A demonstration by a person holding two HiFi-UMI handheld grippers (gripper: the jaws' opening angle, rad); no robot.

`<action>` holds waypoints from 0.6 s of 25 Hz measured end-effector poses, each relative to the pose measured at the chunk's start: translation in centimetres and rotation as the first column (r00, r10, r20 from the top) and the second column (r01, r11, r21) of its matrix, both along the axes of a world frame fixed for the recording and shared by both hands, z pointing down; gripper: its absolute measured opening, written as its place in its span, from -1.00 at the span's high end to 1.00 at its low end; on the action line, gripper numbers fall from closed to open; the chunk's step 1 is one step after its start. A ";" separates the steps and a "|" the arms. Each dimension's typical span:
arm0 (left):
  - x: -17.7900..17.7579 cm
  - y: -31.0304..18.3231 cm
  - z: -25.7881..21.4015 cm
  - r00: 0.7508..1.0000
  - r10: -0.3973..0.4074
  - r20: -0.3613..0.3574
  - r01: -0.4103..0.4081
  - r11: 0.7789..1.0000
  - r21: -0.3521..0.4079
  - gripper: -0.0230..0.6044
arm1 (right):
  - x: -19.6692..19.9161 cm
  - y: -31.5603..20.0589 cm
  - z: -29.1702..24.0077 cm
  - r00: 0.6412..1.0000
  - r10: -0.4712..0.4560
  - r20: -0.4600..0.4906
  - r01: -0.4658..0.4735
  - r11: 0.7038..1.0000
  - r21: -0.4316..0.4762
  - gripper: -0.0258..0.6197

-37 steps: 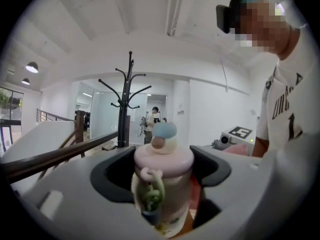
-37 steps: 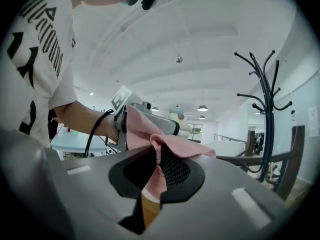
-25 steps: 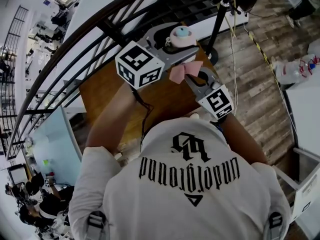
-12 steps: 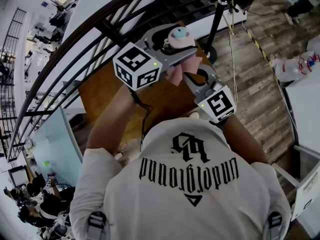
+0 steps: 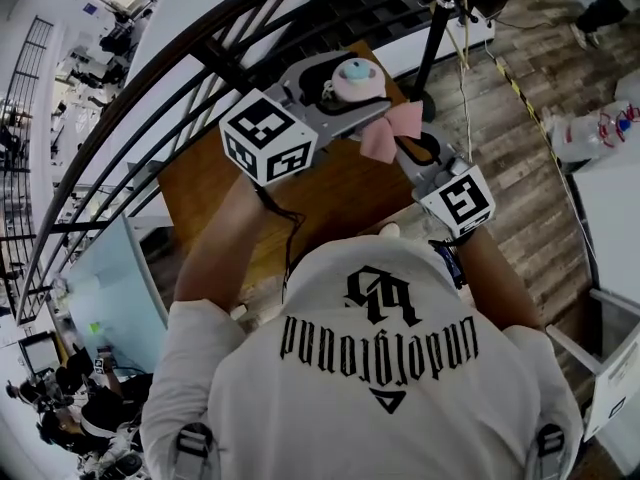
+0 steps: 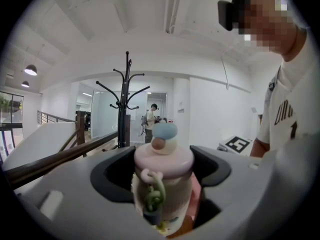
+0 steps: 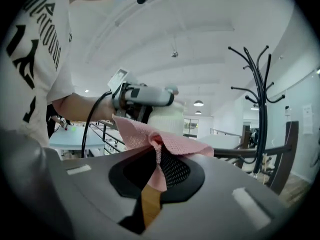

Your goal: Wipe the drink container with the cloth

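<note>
Seen from above, a person in a white shirt [image 5: 370, 368] reaches both arms forward, a gripper in each hand, each with a black-and-white marker cube.

The right gripper [image 7: 159, 166] is clamped on a pink mesh cloth [image 7: 165, 139]. Its jaws pinch a bunched fold, and loose corners fan out above them.

The left gripper [image 5: 350, 93] is closed round the bottle [image 6: 165, 176], the drink container to be wiped. It is a pale bottle with a pink lid, a blue knob on top and a green strap loop hanging down its front. It is held upright in the air above a brown table [image 5: 300, 198].

The cloth hangs just beside the bottle's lower right side. Whether it touches the wall is not clear.

Beyond the table runs a dark railing [image 5: 150, 78], then wooden floor.

The wipe appears to be under way or about to begin. To do it well, the left gripper should hold the bottle steady while the right presses a loose flap flat against the wall and strokes along it. The pinch must stay firm, or the cloth may slip out. The strap loop could snag the mesh, so it is best avoided.
</note>
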State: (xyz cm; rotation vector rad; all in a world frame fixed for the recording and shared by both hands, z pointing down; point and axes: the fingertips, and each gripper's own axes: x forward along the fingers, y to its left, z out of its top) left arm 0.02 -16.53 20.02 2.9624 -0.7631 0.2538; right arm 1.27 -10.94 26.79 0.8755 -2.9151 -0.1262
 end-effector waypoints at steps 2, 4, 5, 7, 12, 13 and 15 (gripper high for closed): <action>-0.2 0.0 -0.3 1.000 0.006 -0.009 -0.006 1.000 -0.006 -0.31 | 0.1 -0.3 -3.1 1.000 -0.007 0.021 0.006 0.999 0.040 0.84; -0.2 0.1 -0.6 1.000 0.014 -0.027 -0.014 1.000 -0.011 -0.31 | 0.2 -0.5 -5.3 0.999 -0.015 0.030 0.012 0.996 0.085 0.84; -0.2 0.2 -0.7 0.999 0.019 -0.036 -0.019 1.000 -0.011 -0.31 | 0.3 -0.5 -5.9 0.999 -0.019 0.030 0.016 0.994 0.105 0.84; -0.2 0.5 -0.8 0.998 0.027 -0.048 -0.027 1.000 -0.007 -0.31 | 0.5 -0.3 -6.0 0.999 -0.029 0.037 0.024 0.992 0.120 0.84; 0.0 0.8 -1.2 0.998 0.042 -0.047 -0.042 0.999 0.003 -0.31 | 0.6 0.4 0.3 0.999 -0.053 0.009 0.053 0.999 0.006 0.84; 0.1 0.8 -1.3 0.998 0.046 -0.047 -0.046 0.999 0.005 -0.31 | 0.5 0.3 2.0 0.998 -0.060 0.009 0.060 0.998 -0.028 0.84; 0.2 0.9 -1.3 0.998 0.051 -0.044 -0.051 0.999 0.010 -0.31 | 0.4 0.3 4.6 0.997 -0.078 0.009 0.079 0.993 -0.085 0.84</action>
